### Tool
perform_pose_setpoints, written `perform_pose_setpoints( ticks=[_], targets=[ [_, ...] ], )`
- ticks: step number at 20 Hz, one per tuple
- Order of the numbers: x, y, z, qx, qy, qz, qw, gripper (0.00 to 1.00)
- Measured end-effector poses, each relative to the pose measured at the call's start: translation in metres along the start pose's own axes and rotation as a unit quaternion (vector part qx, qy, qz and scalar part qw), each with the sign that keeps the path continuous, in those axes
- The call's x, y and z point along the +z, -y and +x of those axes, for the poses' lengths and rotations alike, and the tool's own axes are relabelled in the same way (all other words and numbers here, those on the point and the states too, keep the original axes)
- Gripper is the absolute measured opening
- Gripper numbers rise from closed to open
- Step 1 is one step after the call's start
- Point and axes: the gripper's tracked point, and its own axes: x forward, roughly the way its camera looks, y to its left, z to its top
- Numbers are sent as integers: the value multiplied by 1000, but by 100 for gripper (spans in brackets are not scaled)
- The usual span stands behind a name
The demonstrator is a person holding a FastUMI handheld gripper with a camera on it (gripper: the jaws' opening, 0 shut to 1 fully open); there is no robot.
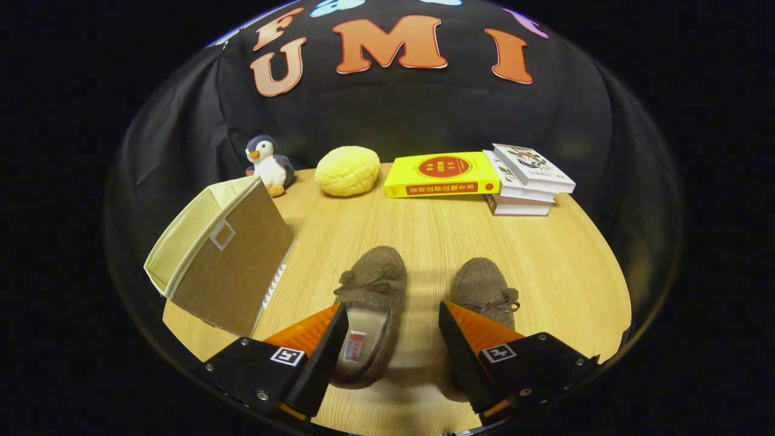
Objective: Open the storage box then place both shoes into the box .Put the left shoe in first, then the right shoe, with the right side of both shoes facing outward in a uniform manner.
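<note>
- Progress: early. Both shoes are on the table [563, 254], none in the storage box [224, 257].
- Storage box sits up-left of the left shoe [369, 303], tipped on an edge, pale inner lining showing on its far-left face. Whether that counts as opened is hard to call from this angle; I'd guess not finished.
- Right shoe [484, 289] lies just beside the left shoe, toes pointing away, a strip of bare wood between them.
- Left to do, as I read it: settle the box open, load left shoe, then right shoe, right sides out.
- Gripper [393, 336]: released, jaws spread wide, holding nothing. It hangs low over the near table edge, angled down; the left shoe's heel opening lies between the fingers, hard against one of them.
- Beyond the left shoe: penguin toy [269, 163], yellow cushion [348, 171], yellow book [445, 174], stacked books [527, 181].
</note>
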Motion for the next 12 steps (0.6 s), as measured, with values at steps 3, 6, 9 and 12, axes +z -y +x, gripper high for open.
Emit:
perform_pose_setpoints(
  ticks=[3,6,9,12],
  targets=[
    [-18,-2,15,3,-37,-3,999,86],
    [-27,2,31,3,-68,-3,998,74],
    [-31,-1,50,6,-98,5,995,63],
    [-35,0,66,-3,-117,15,993,47]
  ],
)
